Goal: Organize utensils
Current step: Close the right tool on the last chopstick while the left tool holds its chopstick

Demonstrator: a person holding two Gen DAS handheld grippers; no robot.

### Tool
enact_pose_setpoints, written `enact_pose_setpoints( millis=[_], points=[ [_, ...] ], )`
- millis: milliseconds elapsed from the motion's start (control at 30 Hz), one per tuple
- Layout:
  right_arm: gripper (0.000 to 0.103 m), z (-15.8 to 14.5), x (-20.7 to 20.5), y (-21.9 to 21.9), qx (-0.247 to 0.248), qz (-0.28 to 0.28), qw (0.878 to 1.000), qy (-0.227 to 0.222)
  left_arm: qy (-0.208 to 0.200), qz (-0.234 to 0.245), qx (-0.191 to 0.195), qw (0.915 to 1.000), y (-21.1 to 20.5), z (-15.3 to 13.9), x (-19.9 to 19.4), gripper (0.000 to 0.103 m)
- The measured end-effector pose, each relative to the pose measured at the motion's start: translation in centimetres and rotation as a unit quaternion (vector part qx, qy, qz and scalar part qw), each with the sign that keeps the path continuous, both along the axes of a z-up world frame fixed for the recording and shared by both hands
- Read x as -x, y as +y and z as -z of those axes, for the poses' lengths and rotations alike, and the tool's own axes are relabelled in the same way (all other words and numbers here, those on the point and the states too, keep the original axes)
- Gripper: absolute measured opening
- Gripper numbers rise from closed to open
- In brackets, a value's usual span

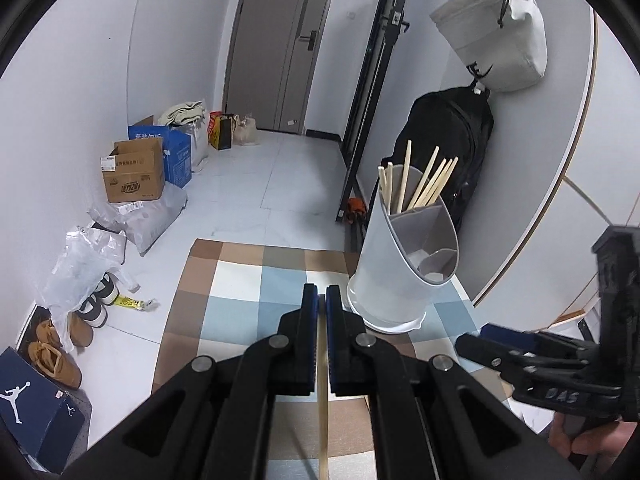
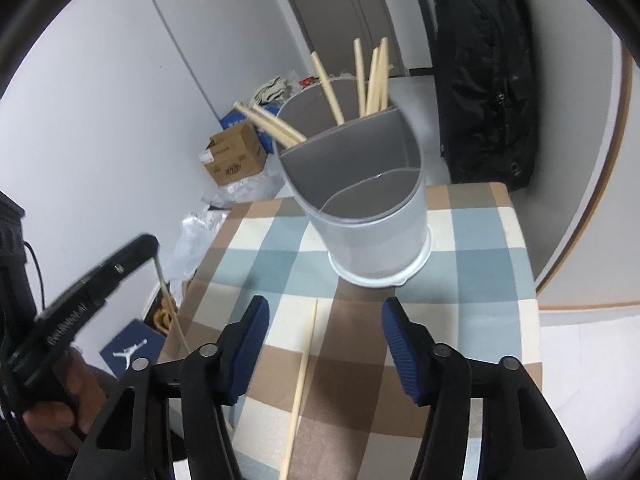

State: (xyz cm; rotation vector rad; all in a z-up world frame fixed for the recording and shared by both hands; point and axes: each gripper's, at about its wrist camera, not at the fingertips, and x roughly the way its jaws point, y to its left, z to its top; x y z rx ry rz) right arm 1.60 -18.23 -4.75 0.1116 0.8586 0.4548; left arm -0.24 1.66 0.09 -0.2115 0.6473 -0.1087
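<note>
Our left tongs [image 1: 321, 300] clamp one chopstick [image 1: 322, 400]; right tongs [image 2: 322, 320] gape. Only the right view shows a second chopstick [image 2: 300, 384] on the tabletop [image 2: 480, 280].

The left hand-held gripper [image 1: 321, 296] is clamped on a single wooden chopstick [image 1: 322, 400] above the checked table [image 1: 248, 280]. Ahead and to the right stands a grey divided holder [image 1: 400, 264] with several chopsticks [image 1: 420, 184] upright in its rear compartment. The right hand-held gripper [image 1: 480, 338] shows at the right edge.

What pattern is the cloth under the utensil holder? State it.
The cloth is checked in blue, brown and cream squares, clearest in the right wrist view, beneath the utensil holder.
</note>
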Motion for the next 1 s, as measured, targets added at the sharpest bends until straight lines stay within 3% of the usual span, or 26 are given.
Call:
enact_pose_setpoints(
  millis=[300,367,467,700,933,1000],
  points=[
    [0.040,3.4,-1.4,3.4,0.052,-0.041,0.996,0.052,-0.024,-0.017,0.027,0.9992,1.8,-0.3,1.1,0.000],
    [0.023,3.9,-1.9,4.4,0.062,-0.059,0.995,0.055,-0.029,-0.026,0.023,0.9990,2.2,-0.5,1.1,0.000],
    [0.024,5.0,-3.0,5.4,0.068,-0.064,0.993,0.074,-0.025,-0.031,0.021,0.9990,2.7,-0.3,0.9,0.000],
    [0.025,8.3,-5.4,7.2,0.100,-0.059,0.987,0.108,0.003,-0.045,0.068,0.9966,4.8,0.4,0.4,0.000],
    [0.026,8.9,-6.1,9.0,0.120,-0.075,0.986,0.086,-0.003,-0.037,0.064,0.9973,4.6,0.2,0.5,0.000],
    [0.025,9.0,-5.8,9.9,0.146,-0.078,0.984,0.066,-0.004,-0.035,0.061,0.9975,4.5,0.1,0.6,0.000]
  ],
)
